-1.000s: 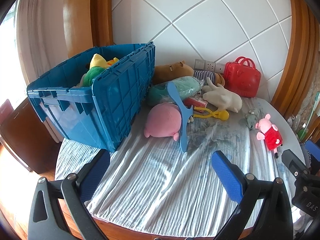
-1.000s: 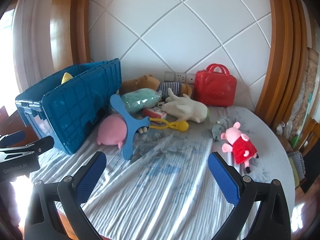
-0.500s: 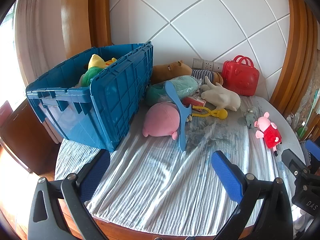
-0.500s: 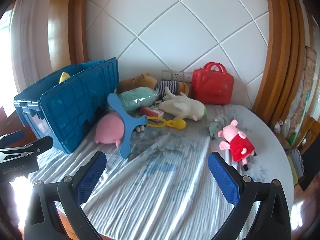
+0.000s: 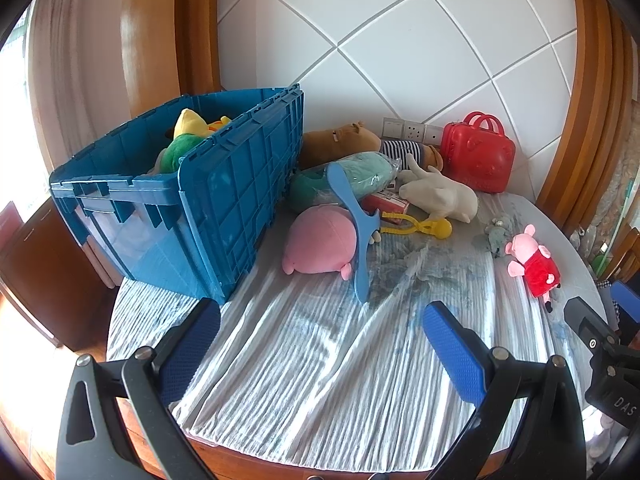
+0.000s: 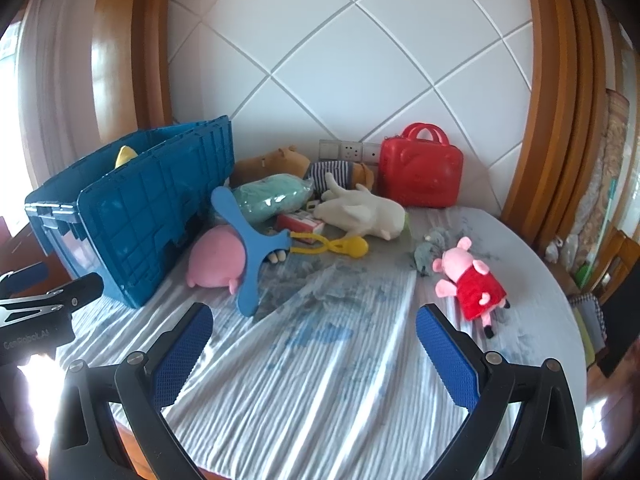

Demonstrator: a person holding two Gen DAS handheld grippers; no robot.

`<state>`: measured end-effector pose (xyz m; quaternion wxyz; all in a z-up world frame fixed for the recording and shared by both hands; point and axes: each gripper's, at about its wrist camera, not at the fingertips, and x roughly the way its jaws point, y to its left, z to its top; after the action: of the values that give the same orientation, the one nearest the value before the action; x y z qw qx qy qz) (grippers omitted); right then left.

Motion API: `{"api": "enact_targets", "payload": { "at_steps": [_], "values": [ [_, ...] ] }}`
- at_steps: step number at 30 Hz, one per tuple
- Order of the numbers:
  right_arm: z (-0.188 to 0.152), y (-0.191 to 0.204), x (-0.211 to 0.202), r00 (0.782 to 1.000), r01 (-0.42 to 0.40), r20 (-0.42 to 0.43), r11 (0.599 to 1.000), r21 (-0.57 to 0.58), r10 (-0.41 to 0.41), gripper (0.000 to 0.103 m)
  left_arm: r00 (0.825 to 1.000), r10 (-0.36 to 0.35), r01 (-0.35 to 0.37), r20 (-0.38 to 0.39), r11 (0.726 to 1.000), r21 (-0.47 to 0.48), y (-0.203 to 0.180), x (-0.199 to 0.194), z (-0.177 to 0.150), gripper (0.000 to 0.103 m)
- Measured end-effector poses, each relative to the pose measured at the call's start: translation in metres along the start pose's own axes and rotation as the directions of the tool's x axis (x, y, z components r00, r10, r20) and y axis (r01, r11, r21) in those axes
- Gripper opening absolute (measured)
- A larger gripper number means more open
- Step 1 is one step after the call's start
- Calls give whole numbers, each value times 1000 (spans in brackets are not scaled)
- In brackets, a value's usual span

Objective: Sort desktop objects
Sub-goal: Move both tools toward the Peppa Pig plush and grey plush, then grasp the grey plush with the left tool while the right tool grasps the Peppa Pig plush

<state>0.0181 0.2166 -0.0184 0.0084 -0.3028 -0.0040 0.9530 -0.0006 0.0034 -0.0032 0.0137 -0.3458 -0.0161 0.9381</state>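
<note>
Both claws are hovering spread and empty over the near edge of the round worktop (image 5: 320, 380), which is covered with a striped grey-blue cloth. The left claw (image 5: 320, 344) is pointing toward the open blue plastic crate (image 5: 224, 200) standing at the left edge; the right claw (image 6: 314, 344) is facing the bare middle of the cloth.

The crate is already holding at least one yellow-and-green plush toy (image 5: 184, 136). Other items are lying loose along the far edge:

- A round pink plush toy (image 5: 320, 240) is resting just beside the crate, with a flat blue plastic Y-shaped toy (image 5: 358, 232) leaning across it.
- A mint plush in clear wrap (image 5: 352, 176), a brown plush animal (image 5: 340, 144) and a white plush animal (image 5: 440, 196) are lying behind these.
- A yellow plastic clip tool (image 5: 420, 226) and a small red box (image 5: 386, 204) are sitting between them.
- A red hard-shell toy case with handles (image 5: 478, 160) is standing against the wall.
- A small pig plush in a red dress (image 6: 470, 280) is lying near the right edge, just beside a small grey plush (image 6: 426, 254).

Handling judgement: the plush items are likely light and compressible, so pinching the body mid-section should hold. The wrapped one may be slippery. The blue toy looks stiff and thin; gripping its straight stem suits it. The red case appears rigid and smooth, so its handles are the probable grip point.
</note>
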Motion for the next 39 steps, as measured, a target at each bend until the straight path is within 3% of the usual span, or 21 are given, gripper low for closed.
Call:
{"api": "enact_targets", "payload": {
  "at_steps": [8,18,27,39],
  "values": [
    [-5,-5,2,999,33,-17,999,26,-33,103,999,-40,41,-21,999,24,-7,11,-1,103],
    [-23,-31,11,987,150,-69,985,90,-144,103,986,-156,161,-63,983,90,-42,45,-7,103],
    [-25,-101,61,978,172,-139,978,118,-156,103,970,-197,214,-139,969,122,-124,95,3,103],
    [-4,-255,178,952,183,-269,976,117,-146,103,953,-140,184,-268,972,144,-273,182,44,103]
  ]
}}
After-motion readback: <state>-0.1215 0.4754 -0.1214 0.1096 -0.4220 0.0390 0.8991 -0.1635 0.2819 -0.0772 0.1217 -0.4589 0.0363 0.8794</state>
